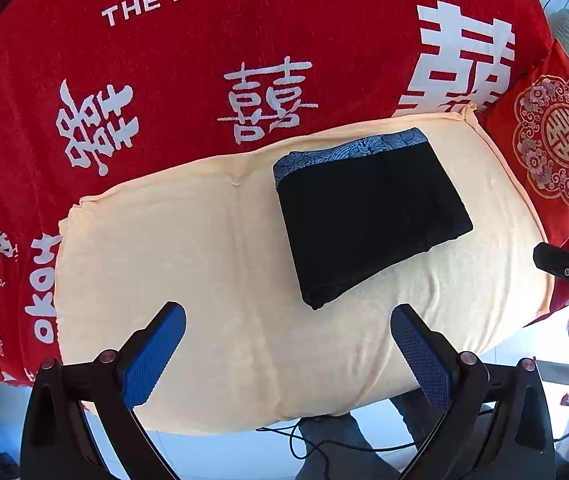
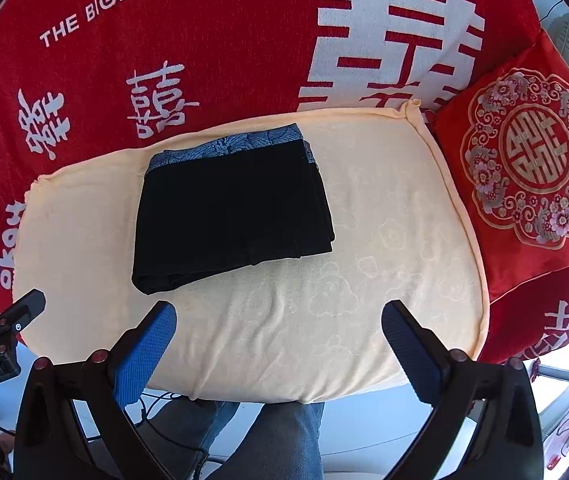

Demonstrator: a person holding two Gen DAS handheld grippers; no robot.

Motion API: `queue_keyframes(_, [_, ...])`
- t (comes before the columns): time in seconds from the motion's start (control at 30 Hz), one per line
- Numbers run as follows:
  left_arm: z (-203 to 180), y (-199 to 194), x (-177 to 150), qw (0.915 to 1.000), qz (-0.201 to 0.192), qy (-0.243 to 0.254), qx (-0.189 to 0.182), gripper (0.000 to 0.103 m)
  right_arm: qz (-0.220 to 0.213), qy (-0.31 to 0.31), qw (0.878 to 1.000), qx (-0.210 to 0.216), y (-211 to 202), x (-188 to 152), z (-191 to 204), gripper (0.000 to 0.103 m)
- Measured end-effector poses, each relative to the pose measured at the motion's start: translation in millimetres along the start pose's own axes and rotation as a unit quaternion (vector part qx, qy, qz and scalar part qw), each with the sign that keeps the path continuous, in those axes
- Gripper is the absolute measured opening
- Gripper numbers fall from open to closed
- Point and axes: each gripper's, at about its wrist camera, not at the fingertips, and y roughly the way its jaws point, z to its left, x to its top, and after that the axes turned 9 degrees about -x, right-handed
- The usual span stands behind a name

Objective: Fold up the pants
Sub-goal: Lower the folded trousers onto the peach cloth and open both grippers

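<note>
1. Black pants (image 1: 368, 216), with a blue patterned waistband (image 1: 348, 150) along the far edge, lie as a compact folded rectangle on the cream towel (image 1: 204, 264). The towel covers a cushion that sits on the red blanket (image 1: 204, 60). In the right wrist view the same bundle (image 2: 228, 208) lies left of centre, well apart from the red embroidered pillow (image 2: 532, 160).

2. Both claws are spread wide and hold nothing. The left claw (image 1: 288, 344) hovers over bare towel just short of the near corner of the bundle. The right claw (image 2: 278, 340) hangs over the towel's front edge.

3. Judging by how the cloth lies, the folding looks finished or nearly so. What remains is likely a tidy-up or a clean retreat.

4. If a last fold is wanted, pinch all the layers at the near edge, one claw at each corner, so the stack lifts as one piece.

5. Keep the fingers level with the towel and catch only the dark cloth. The towel is soft and could get gathered in too.

6. If backing away, lift straight up first so no finger drags the near corner and opens the layers.
</note>
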Motion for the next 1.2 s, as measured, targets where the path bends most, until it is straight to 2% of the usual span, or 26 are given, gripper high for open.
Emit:
queue_keyframes(0.4, [2.3, -8.7, 7.5, 0.9998, -0.014, -0.008, 0.012, 0.103, -0.006, -0.035, 0.999, -0.017, -5.3, 5.3, 16.1, 0.103])
queue_keyframes(1.2, [-9.2, -15.6, 10.9, 0.9987, -0.029, 0.005, 0.041, 0.103, 0.0, -0.036, 0.999, -0.017, -3.6, 11.6, 18.3, 0.103])
